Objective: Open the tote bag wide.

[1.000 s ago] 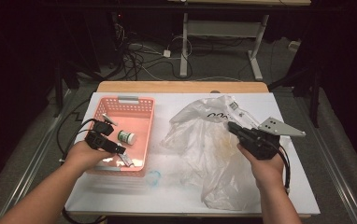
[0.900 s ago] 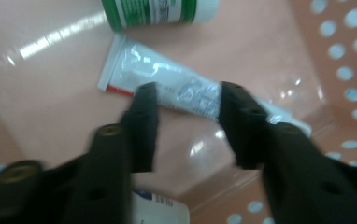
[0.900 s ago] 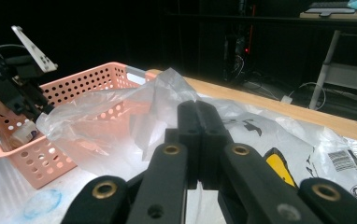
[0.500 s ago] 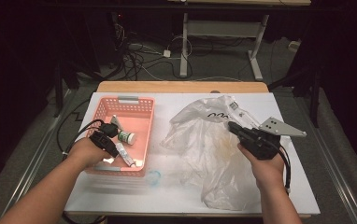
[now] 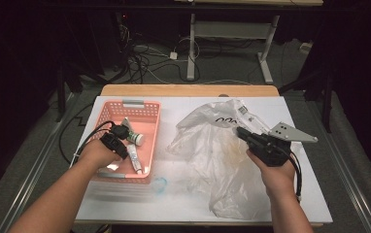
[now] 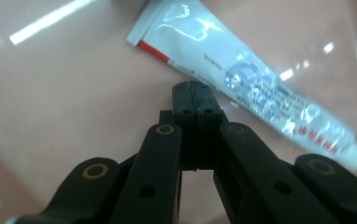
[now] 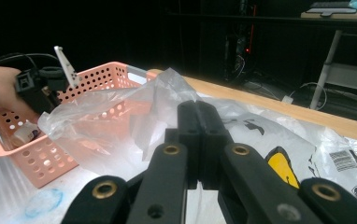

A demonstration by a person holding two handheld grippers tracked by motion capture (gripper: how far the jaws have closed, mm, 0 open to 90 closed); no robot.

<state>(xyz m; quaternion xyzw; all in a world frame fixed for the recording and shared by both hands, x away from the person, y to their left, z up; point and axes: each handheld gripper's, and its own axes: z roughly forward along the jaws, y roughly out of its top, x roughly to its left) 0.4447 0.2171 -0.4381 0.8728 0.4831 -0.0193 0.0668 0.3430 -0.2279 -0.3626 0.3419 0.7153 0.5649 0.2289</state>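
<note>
Left claw (image 6: 196, 93): jaws have just been closing and now meet, nothing between them; tips down inside the pink basket (image 5: 140, 104), just beside the white tube (image 6: 246, 81).
White tube: flat on the basket floor, beyond the claw tips.
Right claw (image 7: 197, 112): jaws together, clamped on the clear plastic bag's (image 5: 212, 150) edge.
Plastic bag: crumpled on the white desk (image 5: 174, 194), right of the basket.

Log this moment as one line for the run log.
left gripper: shut, empty, tips beside the tube in the pink basket | right gripper: shut, at the plastic bag, grip unclear
</note>
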